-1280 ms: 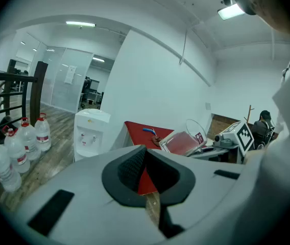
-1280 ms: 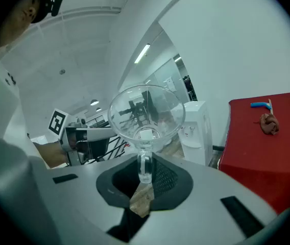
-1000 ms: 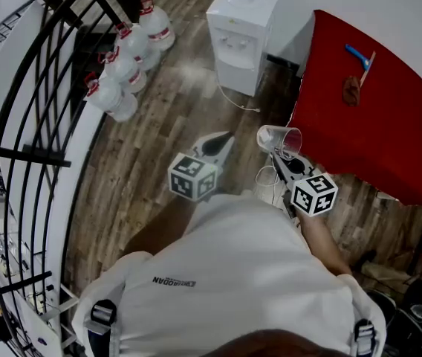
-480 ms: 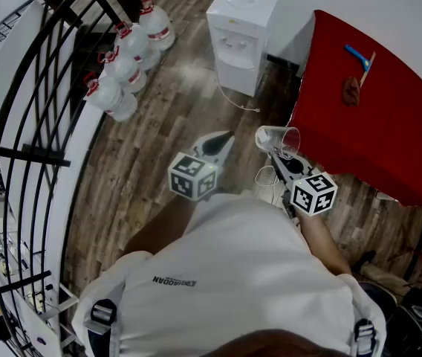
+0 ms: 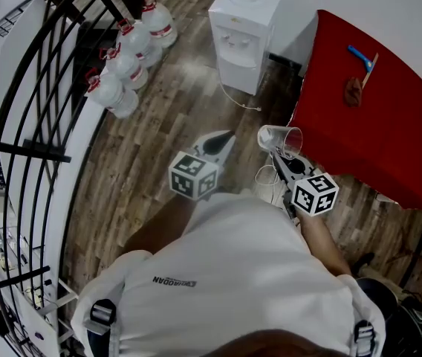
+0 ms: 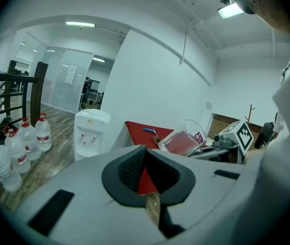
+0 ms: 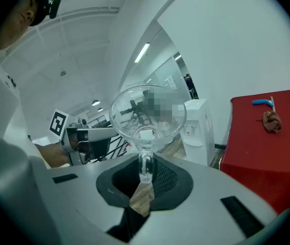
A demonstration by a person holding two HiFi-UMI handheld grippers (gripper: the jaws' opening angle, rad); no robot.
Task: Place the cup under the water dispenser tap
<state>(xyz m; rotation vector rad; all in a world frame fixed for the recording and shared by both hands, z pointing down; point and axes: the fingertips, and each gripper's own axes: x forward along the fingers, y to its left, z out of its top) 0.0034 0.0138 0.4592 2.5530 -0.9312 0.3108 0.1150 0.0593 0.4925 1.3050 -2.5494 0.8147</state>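
Note:
A clear glass cup (image 5: 280, 139) with a handle lies tilted on its side in my right gripper (image 5: 276, 153), which is shut on the handle. In the right gripper view the cup (image 7: 146, 117) fills the middle, its handle pinched between the pads of the right gripper (image 7: 144, 181). The white water dispenser (image 5: 242, 36) stands on the floor well ahead, its taps facing me; it also shows as the dispenser (image 7: 199, 130) behind the cup. My left gripper (image 5: 215, 146) hangs beside the right one, shut and empty. In the left gripper view, that gripper (image 6: 146, 172) points at the dispenser (image 6: 90, 135), with the cup (image 6: 185, 140) to its right.
A red table (image 5: 378, 103) with a blue tool and a brown lump stands right of the dispenser. Several water bottles (image 5: 124, 59) sit on the wood floor by a black railing (image 5: 29, 155) at the left. A cable trails from the dispenser.
Both grippers and the cup stay where they were; only the head view has shifted by a few pixels.

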